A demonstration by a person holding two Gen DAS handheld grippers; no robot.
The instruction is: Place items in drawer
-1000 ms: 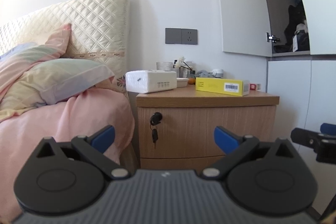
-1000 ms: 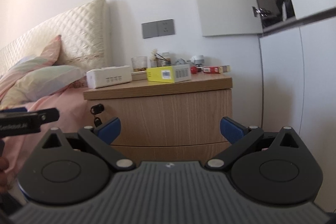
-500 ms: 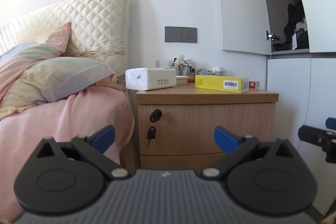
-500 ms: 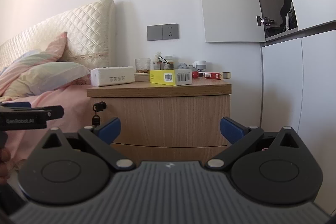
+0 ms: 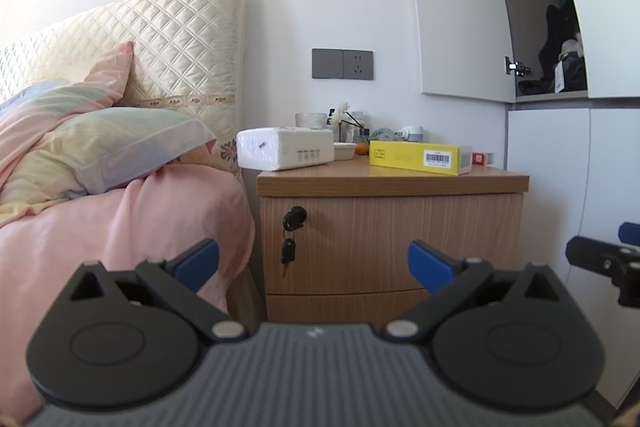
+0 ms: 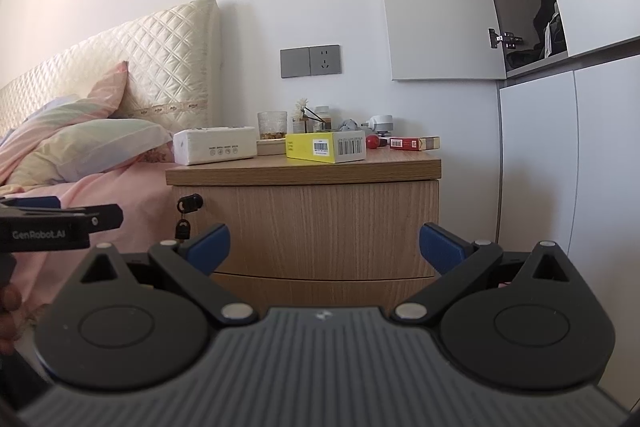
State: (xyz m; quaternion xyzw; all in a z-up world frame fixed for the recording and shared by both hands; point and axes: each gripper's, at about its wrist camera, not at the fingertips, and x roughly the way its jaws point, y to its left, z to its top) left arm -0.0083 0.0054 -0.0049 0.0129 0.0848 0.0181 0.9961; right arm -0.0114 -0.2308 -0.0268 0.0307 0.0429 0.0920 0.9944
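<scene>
A wooden nightstand (image 5: 392, 183) (image 6: 304, 173) stands beside the bed, its top drawer (image 5: 396, 243) (image 6: 316, 227) closed, with a key (image 5: 289, 247) (image 6: 184, 227) hanging in the lock. On its top lie a yellow box (image 5: 418, 157) (image 6: 326, 146), a white tissue pack (image 5: 286, 148) (image 6: 216, 150) and a red box (image 6: 414, 143). My left gripper (image 5: 314, 263) is open and empty, some way in front of the drawer. Facing the same drawer, my right gripper (image 6: 324, 247) is likewise open and holds nothing.
A bed with pink bedding (image 5: 100, 227) and pillows (image 5: 120, 143) lies left of the nightstand. White cabinet doors (image 5: 568, 187) (image 6: 560, 167) rise to the right. A glass (image 6: 272, 125), small bottles and a red ball (image 6: 373, 141) crowd the back of the top.
Both views have tilted up slightly, so the nightstand sits lower in frame. The right view shows the scene a little farther to the right. Both grippers stay open.
</scene>
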